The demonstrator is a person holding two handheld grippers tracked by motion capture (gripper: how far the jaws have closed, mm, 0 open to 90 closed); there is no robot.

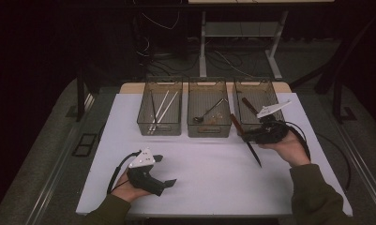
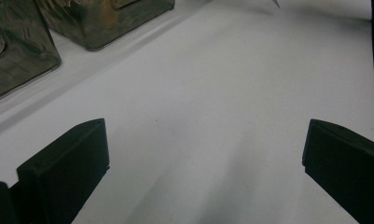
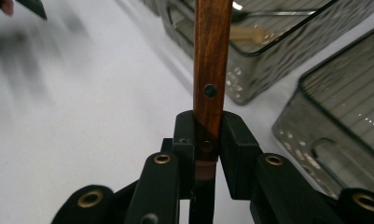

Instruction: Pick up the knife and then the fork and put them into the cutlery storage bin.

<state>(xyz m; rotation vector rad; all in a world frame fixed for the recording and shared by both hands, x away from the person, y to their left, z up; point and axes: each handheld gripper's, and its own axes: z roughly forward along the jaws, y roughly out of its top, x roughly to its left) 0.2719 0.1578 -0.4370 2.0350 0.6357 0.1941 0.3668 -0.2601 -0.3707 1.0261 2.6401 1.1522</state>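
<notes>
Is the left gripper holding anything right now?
No, the left gripper has its jaws wide apart over the bare white table, with nothing between them.

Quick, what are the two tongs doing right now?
Left tongs: open, holding nothing, over the white table.
Right tongs: shut on the knife, gripping its wooden handle.

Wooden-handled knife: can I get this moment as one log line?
right gripper: shut on wooden-handled knife | knife: lifted beside right clear bin | left gripper: open, nothing between jaws, over white table
</notes>
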